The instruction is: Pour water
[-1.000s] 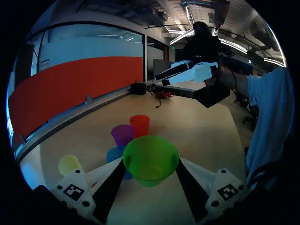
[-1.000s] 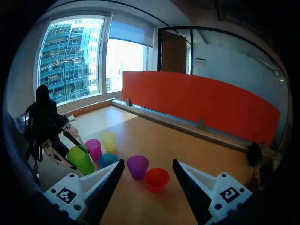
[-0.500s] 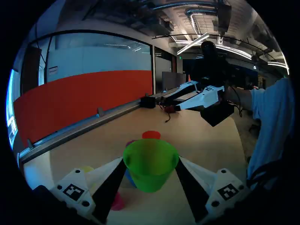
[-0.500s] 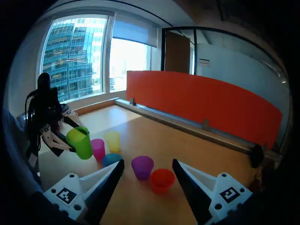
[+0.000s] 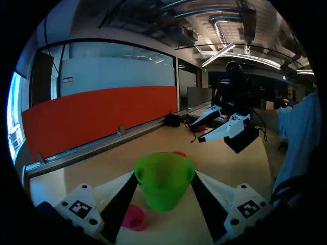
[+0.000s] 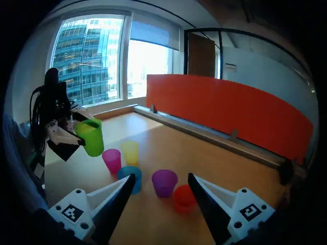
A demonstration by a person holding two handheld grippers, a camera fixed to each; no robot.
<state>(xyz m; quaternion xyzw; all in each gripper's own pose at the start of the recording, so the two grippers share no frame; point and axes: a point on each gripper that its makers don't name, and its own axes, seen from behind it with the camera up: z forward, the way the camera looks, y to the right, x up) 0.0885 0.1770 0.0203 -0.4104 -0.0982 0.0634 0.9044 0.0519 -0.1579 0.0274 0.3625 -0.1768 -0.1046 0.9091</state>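
A translucent green cup (image 5: 164, 185) is clamped upright between the fingers of my left gripper (image 5: 164, 173), lifted off the wooden table (image 5: 229, 163). In the right gripper view the same green cup (image 6: 92, 138) hangs at the left in the left gripper (image 6: 83, 132), above the cups on the table. On the table stand a pink cup (image 6: 111, 159), a yellow cup (image 6: 130, 152), a blue cup (image 6: 131, 176), a purple cup (image 6: 164, 183) and a red cup (image 6: 183, 198). My right gripper (image 6: 160, 176) is open and holds nothing. It hovers in the air as the right gripper (image 5: 195, 134) in the left gripper view.
An orange partition (image 6: 229, 106) and a metal rail (image 6: 212, 136) run along the table's far edge. Large windows (image 6: 90, 61) lie behind the left gripper. A person's light sleeve (image 5: 300, 143) fills the right side. A pink cup (image 5: 135, 217) sits below my left fingers.
The left gripper has risen with the green cup, so the table cups sink low in its view. In the right gripper view the green cup now hangs higher.
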